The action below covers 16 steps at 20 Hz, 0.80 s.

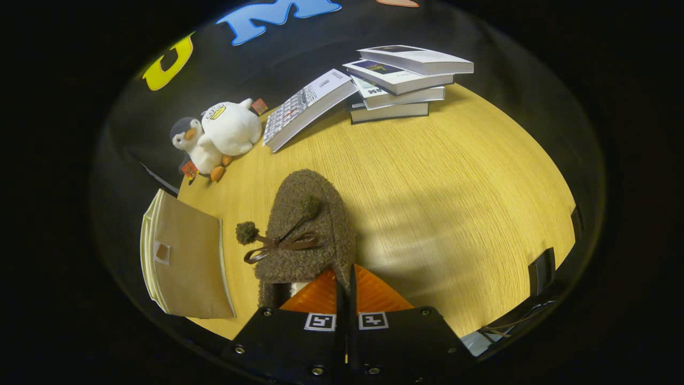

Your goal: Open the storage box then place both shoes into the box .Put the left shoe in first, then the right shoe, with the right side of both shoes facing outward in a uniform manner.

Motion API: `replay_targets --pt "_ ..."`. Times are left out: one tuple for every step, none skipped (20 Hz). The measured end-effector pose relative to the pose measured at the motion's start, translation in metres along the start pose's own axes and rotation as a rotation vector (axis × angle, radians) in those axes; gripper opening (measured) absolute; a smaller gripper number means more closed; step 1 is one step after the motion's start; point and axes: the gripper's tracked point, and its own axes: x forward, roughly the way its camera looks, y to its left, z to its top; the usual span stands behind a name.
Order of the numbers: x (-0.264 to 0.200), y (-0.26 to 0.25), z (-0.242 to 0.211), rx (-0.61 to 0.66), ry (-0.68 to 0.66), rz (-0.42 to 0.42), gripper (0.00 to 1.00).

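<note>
On the far left, a beige storage box (184, 256) sits at the edge of the tabletop (454, 203), its lid closed. Behind it, two plush penguins (216, 136) lean together near the wall. In the middle, a brown fuzzy shoe (304, 230) with a ribbon bow and pompoms lies just ahead of the gripper (344, 286). The jaws are pressed together, clamped on the edge of the shoe's opening. Farther right at the back, one book (307, 107) leans against a stack of books (401, 80).

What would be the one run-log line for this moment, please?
tool: fingers closed on collar of brown fuzzy shoe | storage box: beside shoe, on table | shoe not yet in box
</note>
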Motion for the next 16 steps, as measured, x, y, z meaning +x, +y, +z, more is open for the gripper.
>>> replay_targets --pt "-0.005 0.008 0.004 0.009 -0.007 0.011 0.02" --pt "-0.01 0.018 0.008 0.017 -0.014 0.024 0.01" --pt "-0.014 0.025 0.011 0.023 -0.016 0.033 0.02" --pt "-0.018 0.033 0.014 0.028 -0.021 0.042 0.02" --pt "-0.022 0.041 0.017 0.031 -0.026 0.05 0.02" --pt "-0.026 0.051 0.02 0.031 -0.032 0.059 0.01" --pt "-0.03 0.058 0.023 0.031 -0.036 0.067 0.01" --pt "-0.035 0.069 0.026 0.033 -0.042 0.079 0.01" --pt "-0.039 0.078 0.028 0.036 -0.048 0.091 0.01" --pt "-0.042 0.09 0.031 0.037 -0.055 0.105 0.01" --pt "-0.046 0.103 0.035 0.033 -0.061 0.12 0.01" --pt "-0.05 0.114 0.037 0.025 -0.067 0.13 0.01" --pt "-0.052 0.124 0.039 0.018 -0.074 0.139 0.01" --pt "-0.056 0.138 0.04 0.009 -0.079 0.152 0.01" --pt "-0.058 0.15 0.041 0.005 -0.083 0.166 0.01" --pt "-0.061 0.162 0.042 0.001 -0.087 0.181 0.01"
